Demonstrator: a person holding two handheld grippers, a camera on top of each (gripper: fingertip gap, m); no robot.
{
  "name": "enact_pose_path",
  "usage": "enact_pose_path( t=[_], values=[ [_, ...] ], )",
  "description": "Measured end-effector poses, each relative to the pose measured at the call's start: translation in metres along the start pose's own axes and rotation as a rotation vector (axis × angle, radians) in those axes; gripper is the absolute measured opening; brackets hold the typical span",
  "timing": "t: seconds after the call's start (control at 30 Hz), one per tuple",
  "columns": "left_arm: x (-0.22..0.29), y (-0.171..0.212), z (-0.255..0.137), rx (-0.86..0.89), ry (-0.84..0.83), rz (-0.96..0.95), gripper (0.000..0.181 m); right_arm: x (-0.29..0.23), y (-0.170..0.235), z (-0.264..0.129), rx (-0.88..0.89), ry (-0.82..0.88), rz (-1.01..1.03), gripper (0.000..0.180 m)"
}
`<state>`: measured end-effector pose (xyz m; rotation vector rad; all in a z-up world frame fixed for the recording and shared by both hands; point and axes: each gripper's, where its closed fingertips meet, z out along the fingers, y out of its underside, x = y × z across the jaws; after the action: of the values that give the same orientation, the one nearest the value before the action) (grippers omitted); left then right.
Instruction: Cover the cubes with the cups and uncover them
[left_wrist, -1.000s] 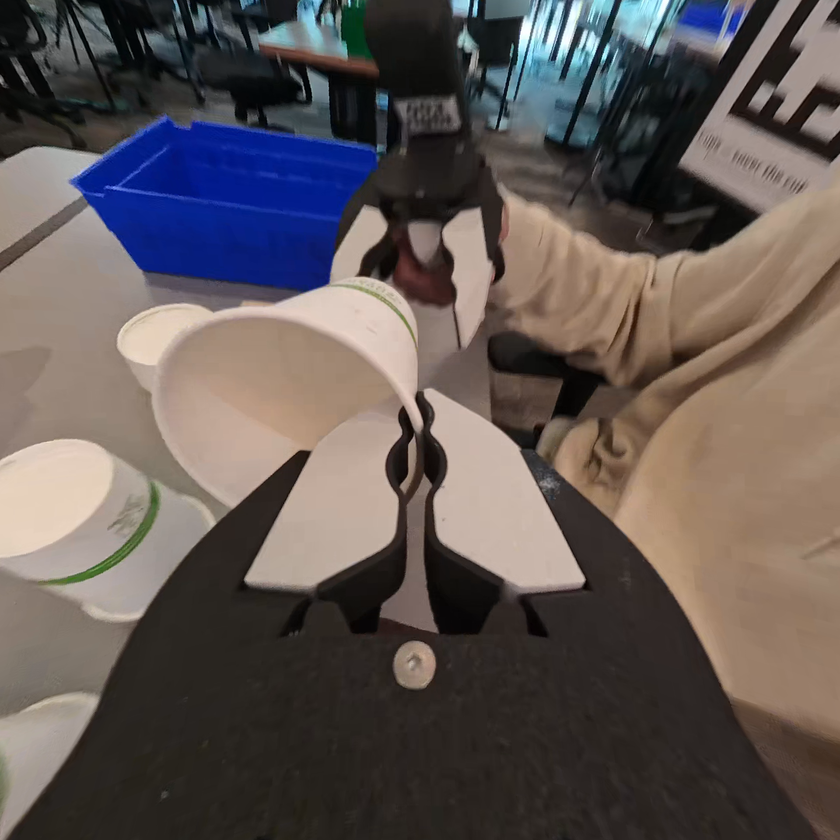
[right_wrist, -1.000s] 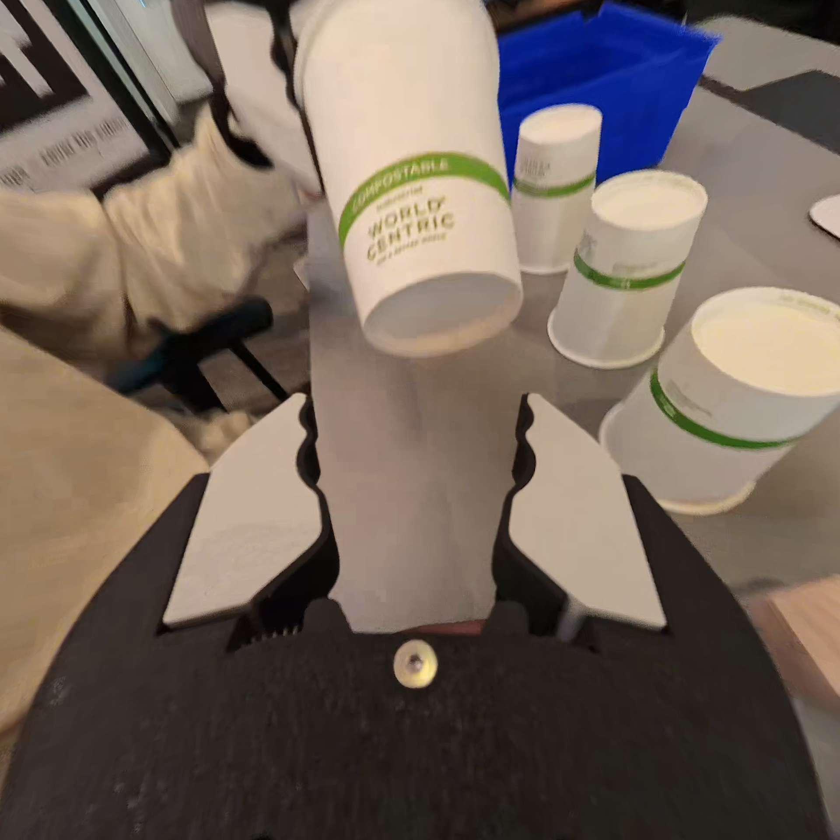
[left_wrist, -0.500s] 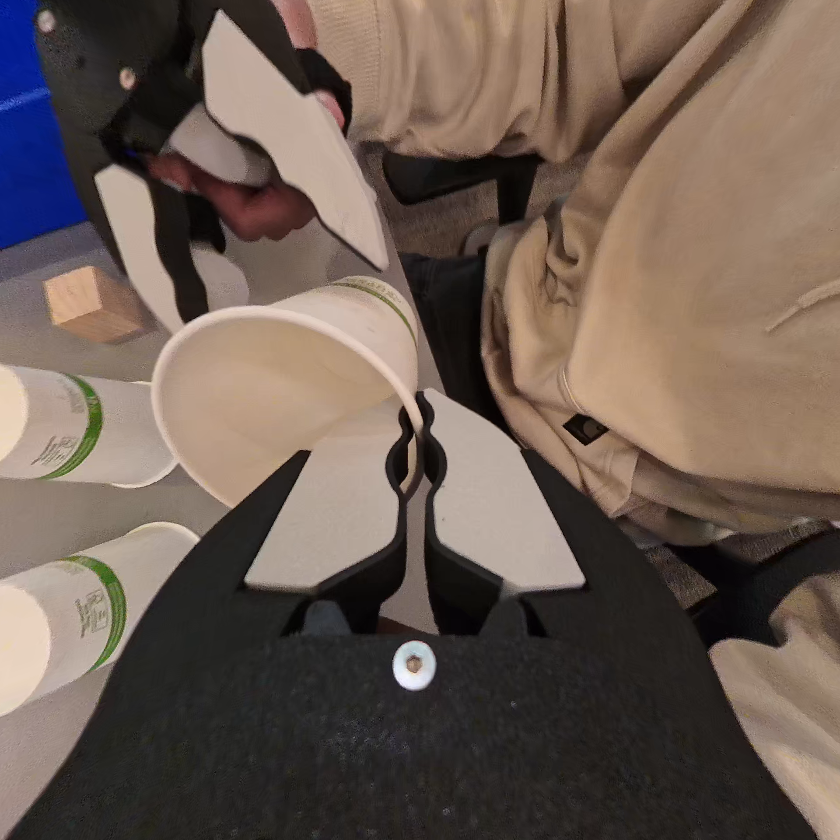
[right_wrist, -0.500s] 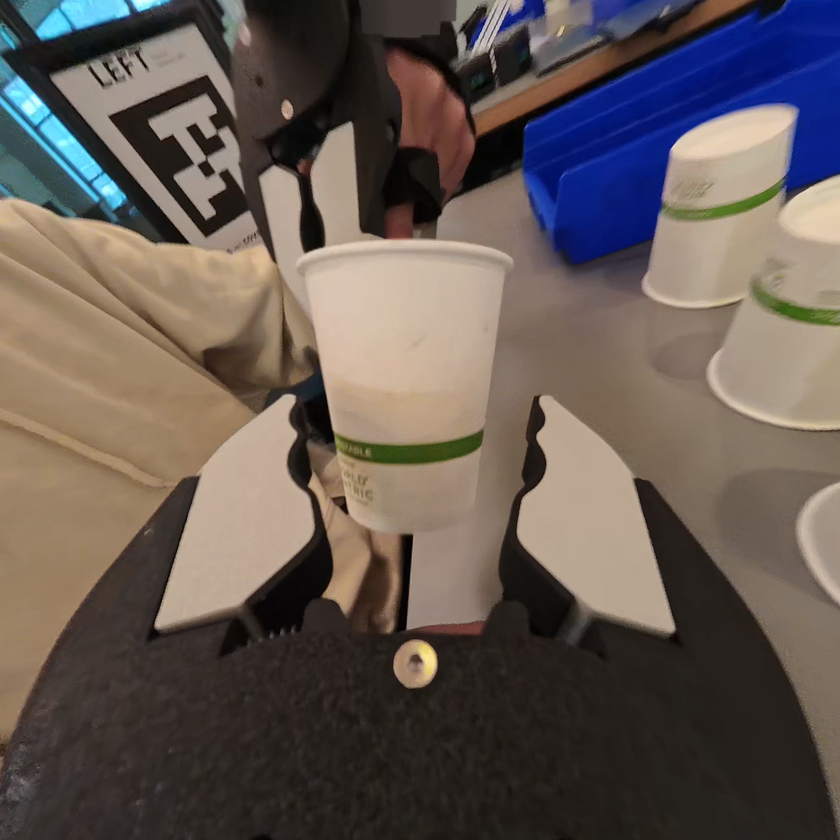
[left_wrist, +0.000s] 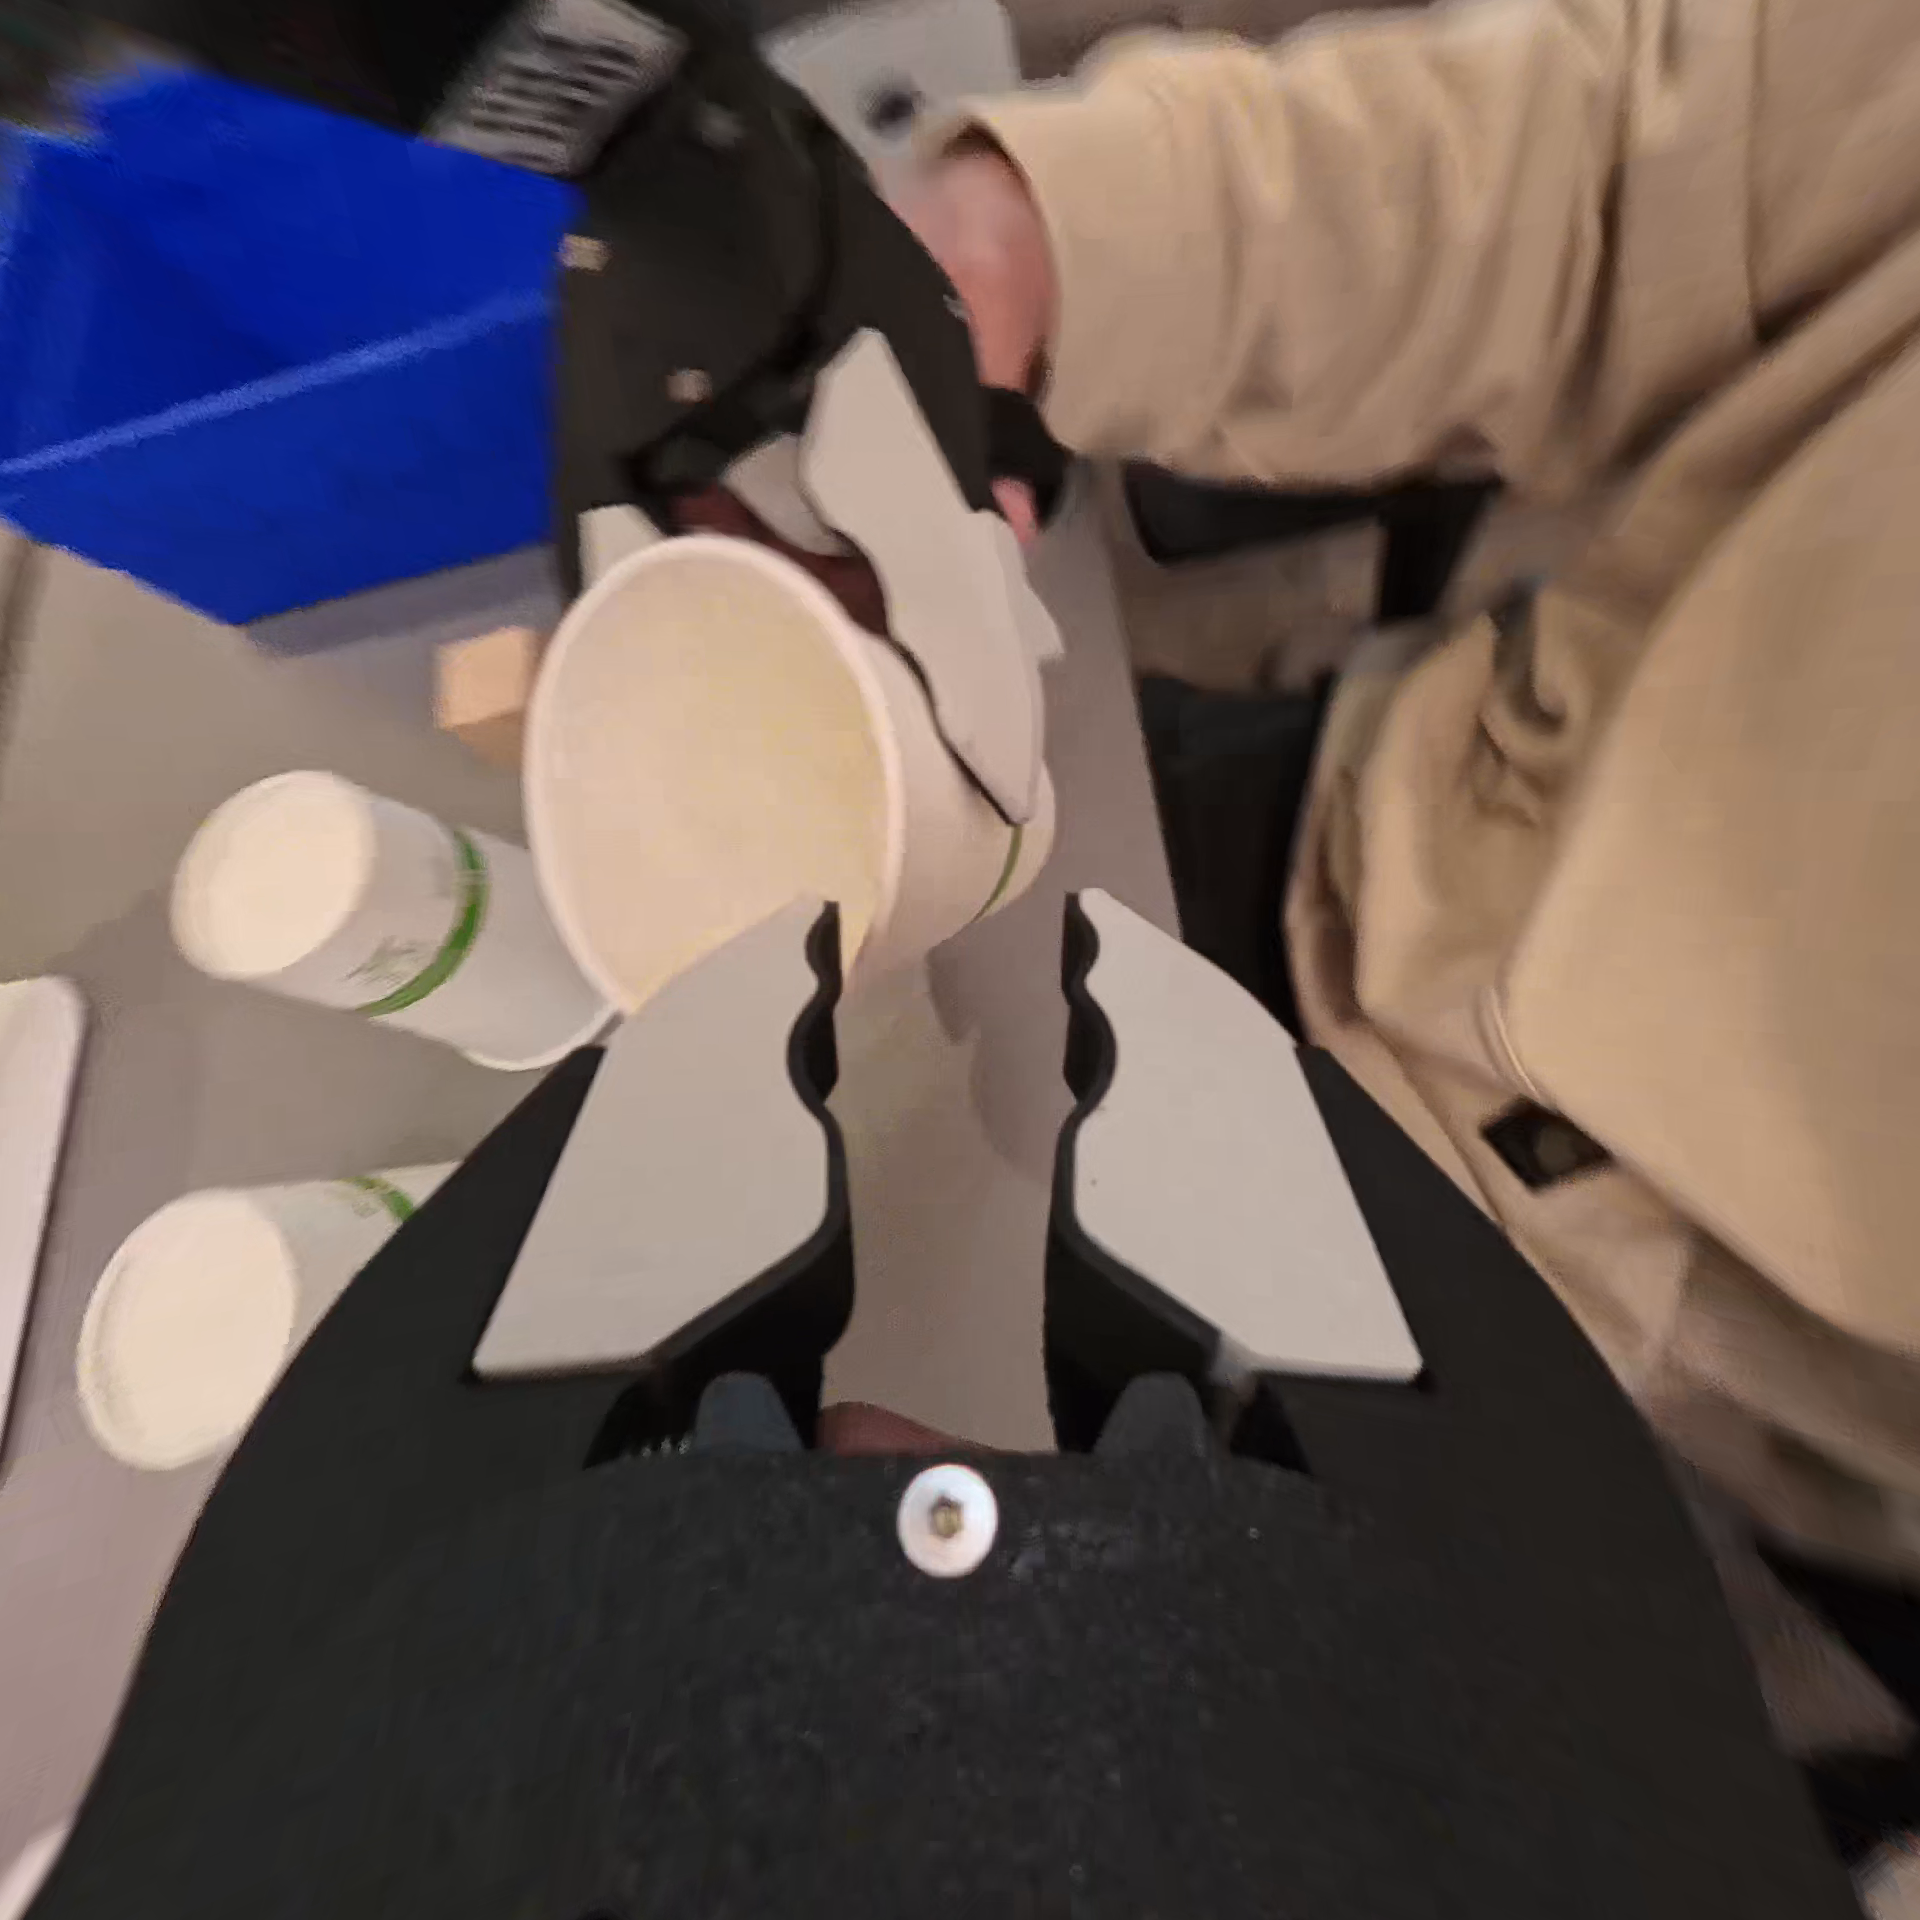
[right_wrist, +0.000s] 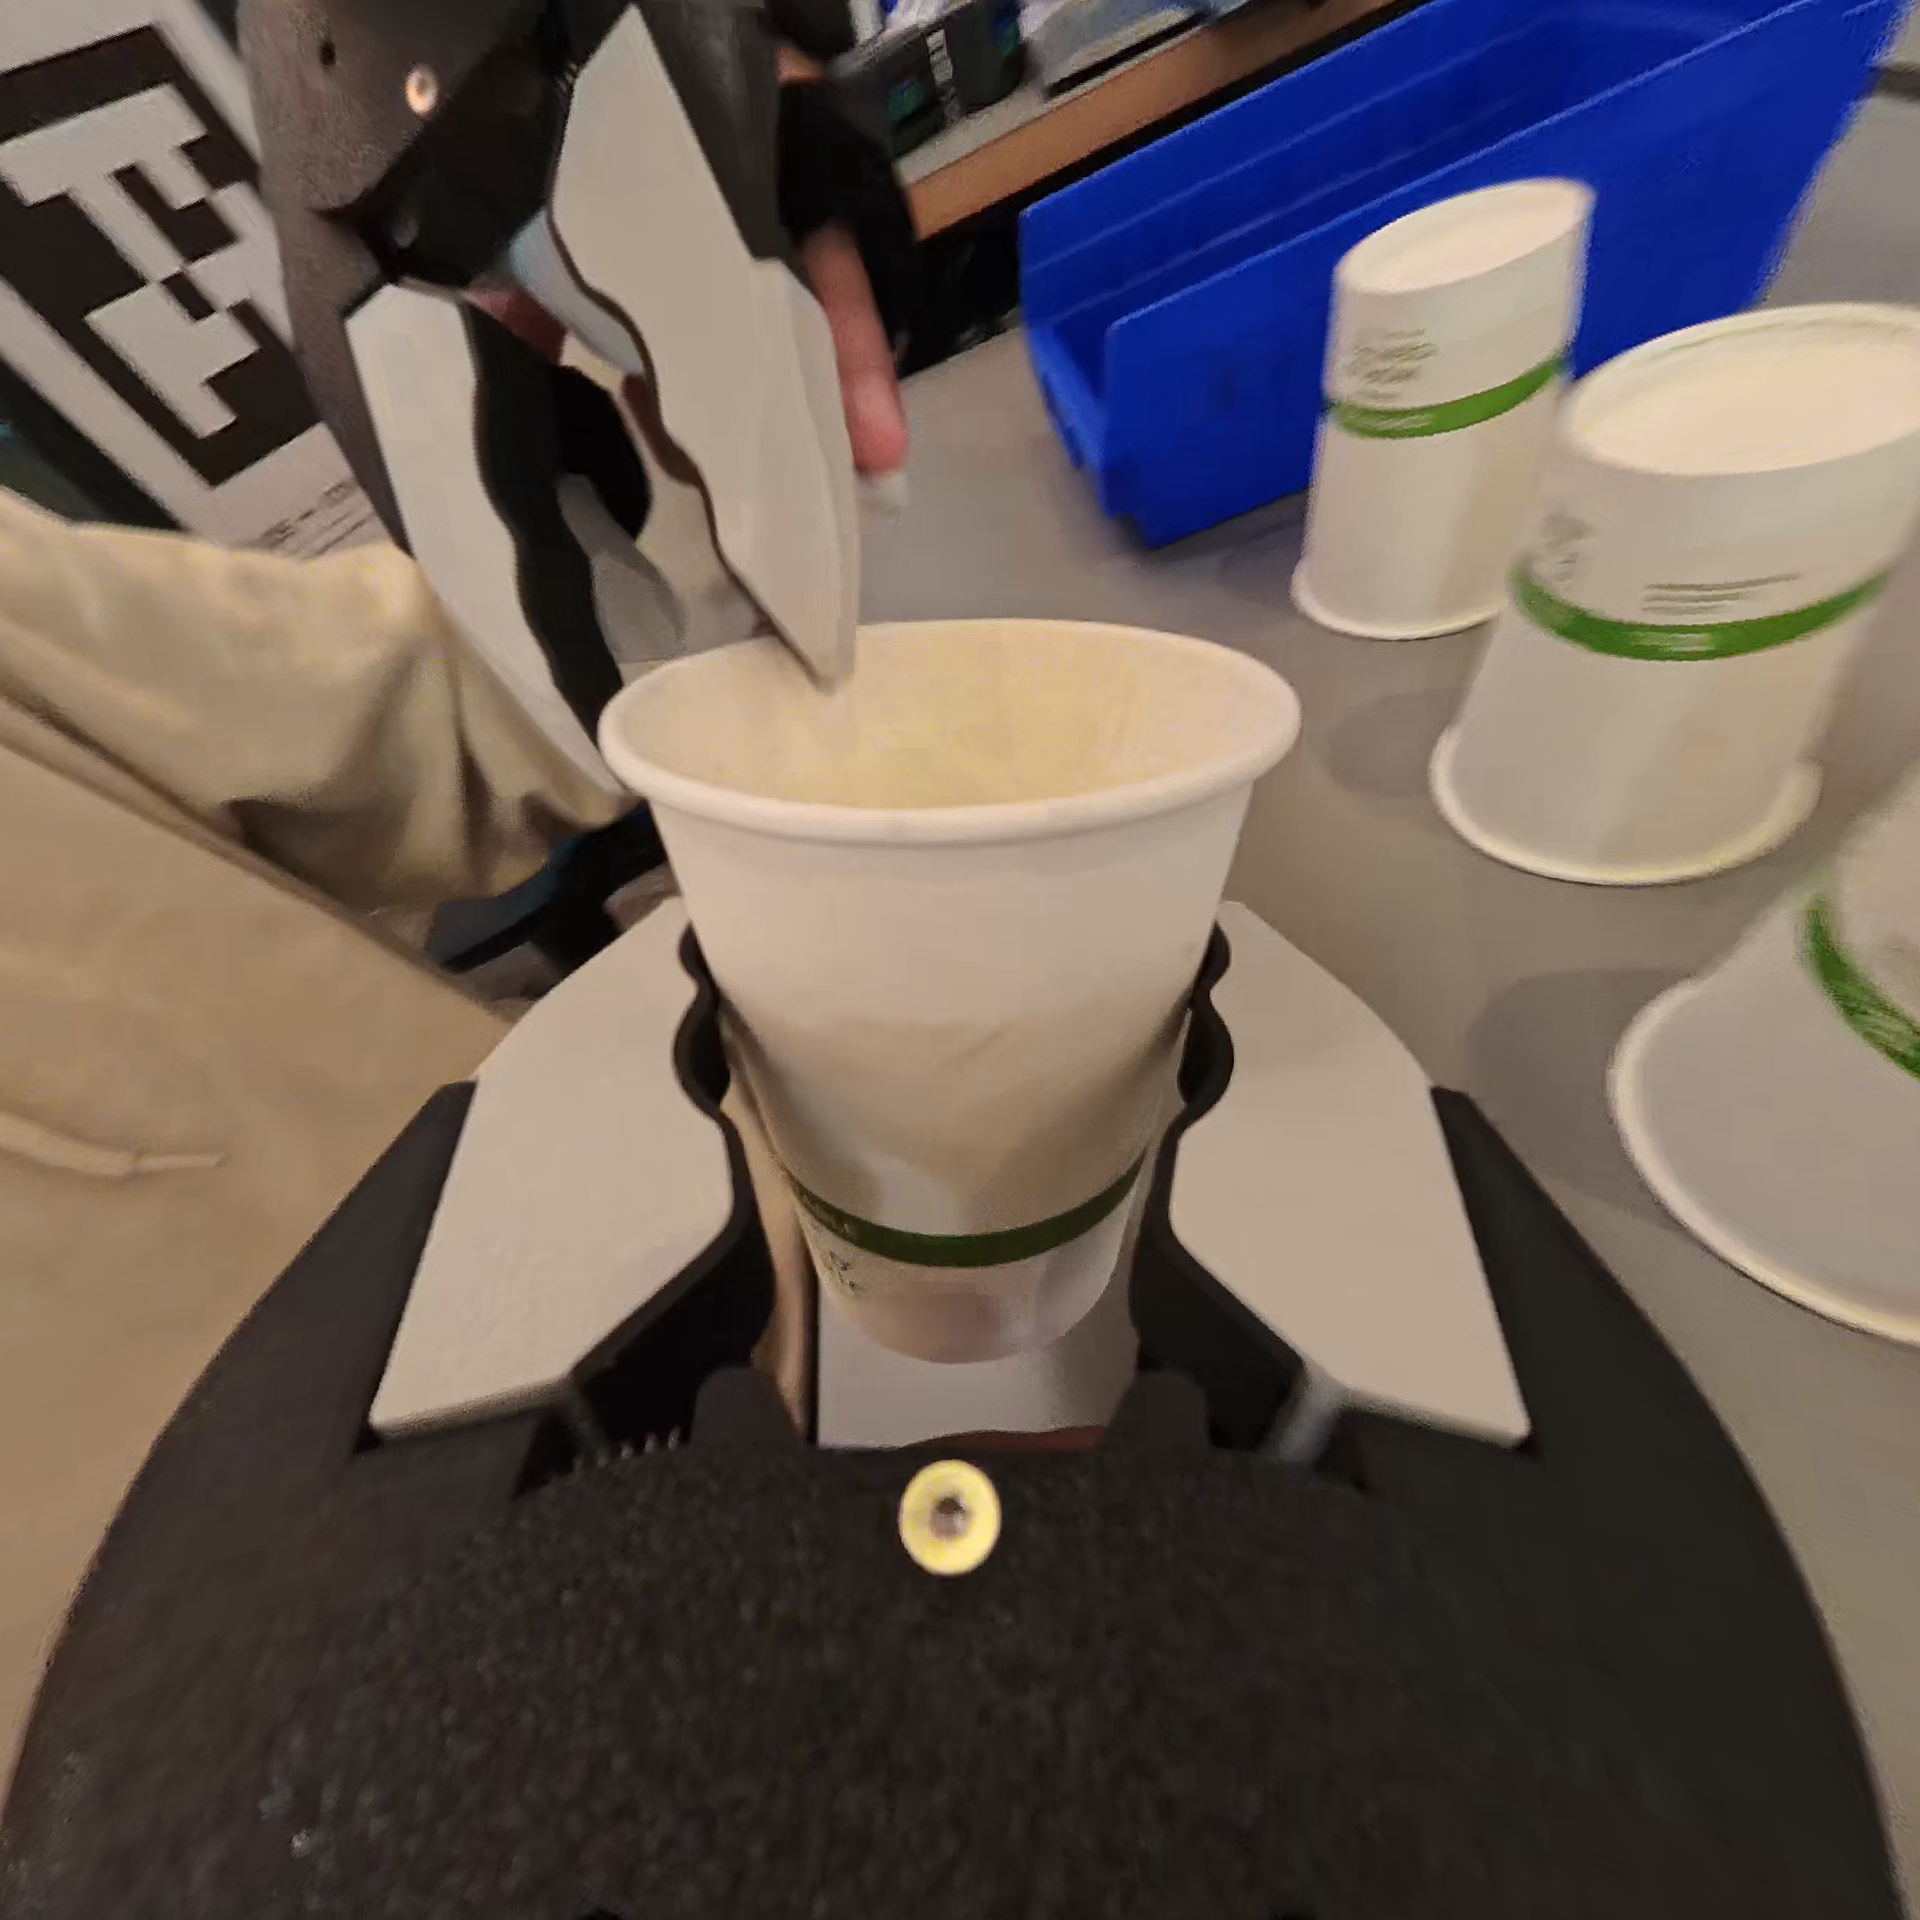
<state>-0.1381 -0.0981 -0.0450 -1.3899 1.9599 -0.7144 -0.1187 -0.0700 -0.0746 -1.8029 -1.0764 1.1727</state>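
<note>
A white paper cup with a green band (right_wrist: 956, 935) stands mouth up between the fingers of my right gripper (right_wrist: 951, 935), which is shut on its lower body. In the left wrist view the cup (left_wrist: 717, 769) tilts its mouth toward the camera, and one right finger (left_wrist: 935, 603) lies along its side. My left gripper (left_wrist: 945, 914) is open, with its left fingertip at the cup's rim. In the right wrist view one left finger (right_wrist: 727, 395) points down into the cup's mouth. A wooden cube (left_wrist: 483, 686) sits uncovered on the table behind the cup.
Inverted cups stand on the grey table (right_wrist: 1039, 561) at the right (right_wrist: 1434, 416) (right_wrist: 1683, 603) (right_wrist: 1818, 1091); two also show in the left wrist view (left_wrist: 343, 914) (left_wrist: 197, 1320). A blue bin (left_wrist: 260, 343) is at the back. A person's beige sleeve (left_wrist: 1455, 312) is on the right.
My left gripper has opened and let go of the cup's rim. My right gripper has closed on the cup's lower body, and the cup is now mouth up in it.
</note>
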Motion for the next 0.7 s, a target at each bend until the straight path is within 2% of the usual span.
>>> enact_pose_path(
  t=[0.03, 0.17, 0.27, 0.33, 0.4, 0.47, 0.7],
  values=[
    [-0.008, 0.0, -0.007, 0.069, -0.065, -0.057, 0.045, 0.009, -0.002, -0.006, 0.017, 0.059, 0.003, 0.087],
    [-0.029, 0.029, -0.022, 0.262, -0.275, -0.37, 0.049, 0.034, -0.015, -0.039, 0.134, 0.307, -0.007, 0.087],
    [-0.046, 0.071, -0.033, 0.355, -0.536, -0.632, 0.065, 0.046, -0.018, -0.073, 0.271, 0.538, -0.035, 0.088],
    [-0.046, 0.099, -0.044, 0.382, -0.718, -0.723, 0.069, 0.048, -0.009, -0.099, 0.355, 0.676, -0.048, 0.088],
    [-0.041, 0.117, -0.056, 0.396, -0.862, -0.753, 0.065, 0.05, 0.009, -0.121, 0.411, 0.798, -0.021, 0.087],
    [-0.035, 0.123, -0.064, 0.397, -0.918, -0.738, 0.064, 0.056, 0.032, -0.137, 0.422, 0.897, 0.039, 0.087],
    [-0.037, 0.122, -0.074, 0.369, -1.017, -0.633, 0.06, 0.081, 0.077, -0.145, 0.236, 1.018, 0.136, 0.087]
  ],
)
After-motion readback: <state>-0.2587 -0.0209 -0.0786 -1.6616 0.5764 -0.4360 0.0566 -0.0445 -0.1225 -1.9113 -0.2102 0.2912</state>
